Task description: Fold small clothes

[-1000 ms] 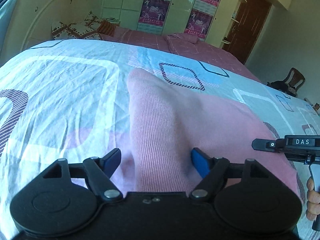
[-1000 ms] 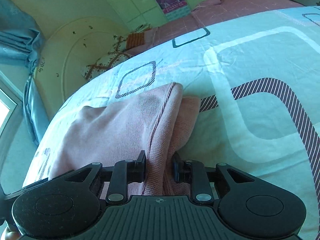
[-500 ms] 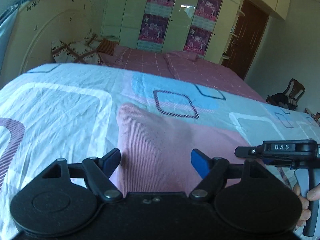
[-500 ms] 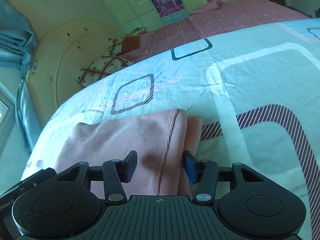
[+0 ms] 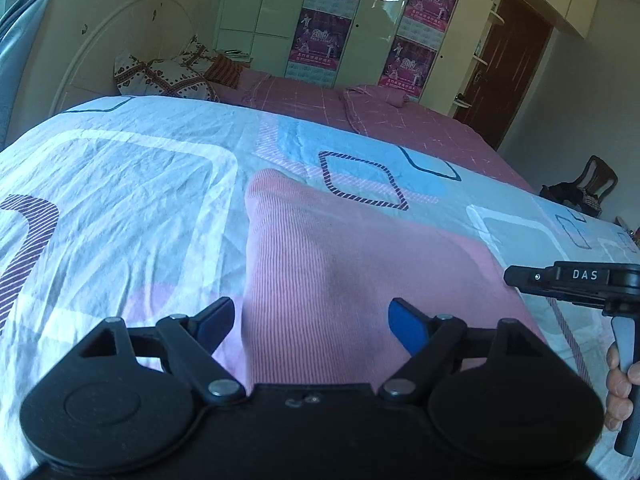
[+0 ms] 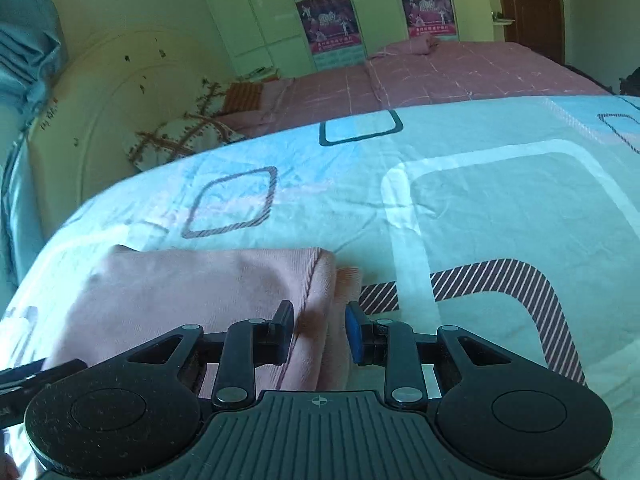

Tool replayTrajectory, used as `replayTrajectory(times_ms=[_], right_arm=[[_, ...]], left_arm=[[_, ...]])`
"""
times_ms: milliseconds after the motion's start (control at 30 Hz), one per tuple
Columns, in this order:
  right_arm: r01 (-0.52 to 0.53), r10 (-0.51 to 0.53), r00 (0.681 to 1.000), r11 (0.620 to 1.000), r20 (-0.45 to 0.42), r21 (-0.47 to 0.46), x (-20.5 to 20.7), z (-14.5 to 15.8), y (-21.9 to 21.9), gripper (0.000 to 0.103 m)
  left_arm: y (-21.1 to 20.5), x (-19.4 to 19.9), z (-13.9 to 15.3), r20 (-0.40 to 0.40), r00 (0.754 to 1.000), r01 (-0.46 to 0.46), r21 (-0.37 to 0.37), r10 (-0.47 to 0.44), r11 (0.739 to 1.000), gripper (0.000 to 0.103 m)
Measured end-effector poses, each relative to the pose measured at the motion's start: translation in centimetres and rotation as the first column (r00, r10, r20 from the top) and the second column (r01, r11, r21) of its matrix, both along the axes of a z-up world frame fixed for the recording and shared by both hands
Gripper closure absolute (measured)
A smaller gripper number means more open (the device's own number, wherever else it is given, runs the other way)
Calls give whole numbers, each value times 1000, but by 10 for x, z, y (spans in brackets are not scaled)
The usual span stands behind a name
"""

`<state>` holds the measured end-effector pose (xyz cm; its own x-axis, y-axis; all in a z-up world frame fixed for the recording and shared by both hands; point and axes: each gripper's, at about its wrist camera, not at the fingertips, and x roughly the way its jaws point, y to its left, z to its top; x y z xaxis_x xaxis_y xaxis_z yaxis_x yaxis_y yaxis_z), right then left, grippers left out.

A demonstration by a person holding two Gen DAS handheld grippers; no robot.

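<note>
A pink ribbed knit garment lies folded on the patterned bed sheet. My left gripper is open, its blue-padded fingers spread above the garment's near left part, holding nothing. In the right wrist view the same garment lies flat with its folded right edge between the fingers. My right gripper is open over that edge, apart from the cloth. The right gripper also shows at the right edge of the left wrist view, held by a hand.
The sheet covers the near bed. A second bed with a pink cover lies behind, with pillows by the headboard. Wardrobes with posters, a brown door and a chair stand farther off.
My right gripper opened and let go of the garment's edge, which now lies flat. Both grippers rose and drew back a little. My left gripper stayed open.
</note>
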<state>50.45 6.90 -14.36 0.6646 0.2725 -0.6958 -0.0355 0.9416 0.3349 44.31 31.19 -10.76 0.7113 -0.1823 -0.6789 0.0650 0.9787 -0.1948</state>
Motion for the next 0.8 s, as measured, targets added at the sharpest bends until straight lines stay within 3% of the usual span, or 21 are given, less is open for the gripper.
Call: replayTrajectory(times_ms=[167,267,333,467,567,667,800], right_arm=[[-78,76,996,996,50,42,-57,31,4,74],[-89,89,995,996,33,-6,-88,27,11,74],[-75,78,997,992,26,-102,-105,16,18,75],[-35,37,999,975,5,-219,-114,-10,18,75],[-2,-1,1000,985,-17,-172,-111,-12,13,74],[15,-8,999,989,45,-146,-125,6,15,74],[4,-7,1000,975,-12,-224,-135,-9,23,74]], left_arm=[[-4,-44,5,9,999,31,20,-32,999,20],[-9,-61,-3,-7,999,46,25,-46,999,20],[-14,-64,-12,-22,998,55,54,-54,997,19],[-15,-64,-25,-79,995,61,27,-58,998,19],[-16,-65,-26,-80,995,61,39,-58,997,19],[-18,-65,-24,-85,995,63,51,-58,997,19],[-21,-63,-26,-95,994,62,61,-56,996,15]])
